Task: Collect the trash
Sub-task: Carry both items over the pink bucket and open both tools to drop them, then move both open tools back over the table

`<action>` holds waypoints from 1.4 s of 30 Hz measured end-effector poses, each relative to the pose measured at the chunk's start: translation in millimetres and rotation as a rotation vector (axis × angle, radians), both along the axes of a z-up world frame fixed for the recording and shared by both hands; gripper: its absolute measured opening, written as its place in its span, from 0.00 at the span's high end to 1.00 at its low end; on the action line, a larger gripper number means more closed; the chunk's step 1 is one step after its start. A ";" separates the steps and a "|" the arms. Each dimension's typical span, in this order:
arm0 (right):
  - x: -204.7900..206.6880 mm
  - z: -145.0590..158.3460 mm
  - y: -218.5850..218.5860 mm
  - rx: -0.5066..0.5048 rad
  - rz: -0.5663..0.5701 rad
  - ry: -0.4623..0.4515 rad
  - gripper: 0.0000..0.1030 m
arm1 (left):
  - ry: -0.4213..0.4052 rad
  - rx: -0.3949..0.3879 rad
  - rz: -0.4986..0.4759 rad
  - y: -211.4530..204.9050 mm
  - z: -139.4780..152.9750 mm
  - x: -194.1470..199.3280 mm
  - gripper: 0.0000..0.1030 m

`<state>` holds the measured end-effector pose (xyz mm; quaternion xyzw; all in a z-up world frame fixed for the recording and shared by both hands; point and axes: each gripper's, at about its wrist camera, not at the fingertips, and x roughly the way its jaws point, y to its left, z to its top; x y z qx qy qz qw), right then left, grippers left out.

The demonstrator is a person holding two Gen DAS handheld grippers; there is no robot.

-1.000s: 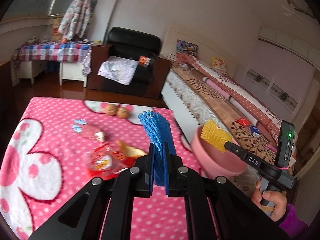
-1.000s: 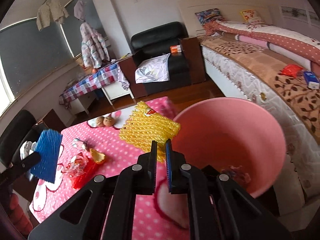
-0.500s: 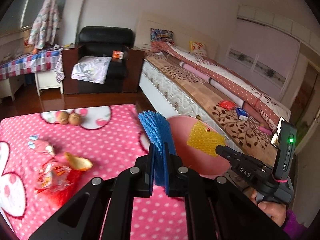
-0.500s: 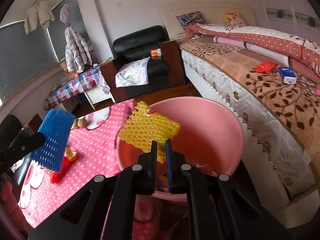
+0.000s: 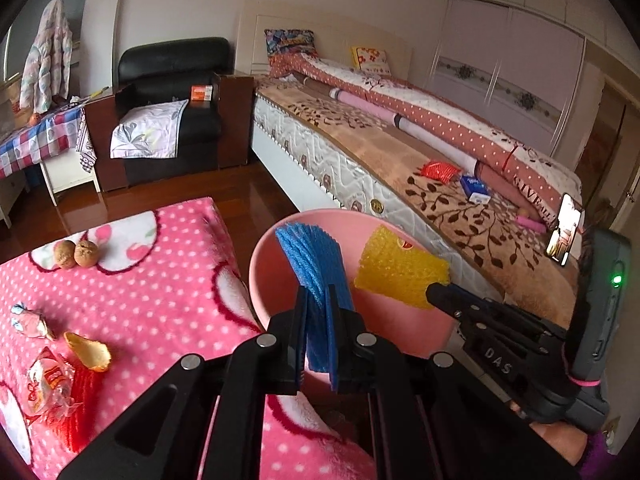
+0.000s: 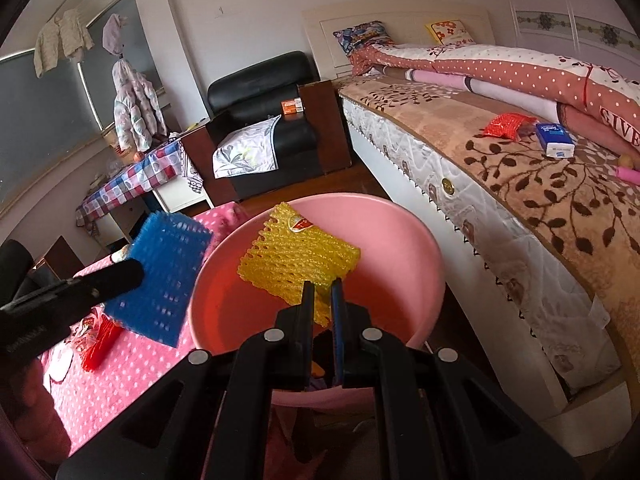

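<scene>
Two foam nets held over the pink basin for dropping

The blue foam net is pinched by its lower edge between the shut jaws of the left gripper, so most of the sheet stands up ahead of the fingertips, at the near rim of the pink basin. The yellow foam net is clamped the same way in the right gripper and is held directly over the basin's opening, which lies just ahead of and below that claw. Both pieces appear to be gripped at an edge so that they can fall free once the jaws are parted. More trash, a wrapper and a peel, is left on the pink dotted cloth, to the left of the left claw, beside two walnuts.
</scene>
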<state>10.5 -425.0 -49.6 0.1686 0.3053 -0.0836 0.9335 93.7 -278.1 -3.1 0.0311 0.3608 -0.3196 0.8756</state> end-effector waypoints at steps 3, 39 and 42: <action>1.9 -1.2 -3.7 -0.003 0.004 0.009 0.92 | 0.017 0.006 0.003 -6.2 -4.5 5.2 0.91; 6.1 16.1 16.8 0.027 0.085 -0.005 0.72 | -0.004 -0.011 0.088 30.1 17.6 -1.5 0.50; 9.1 18.5 29.9 0.025 0.121 -0.010 0.72 | -0.011 -0.019 0.120 45.6 22.6 -3.2 0.50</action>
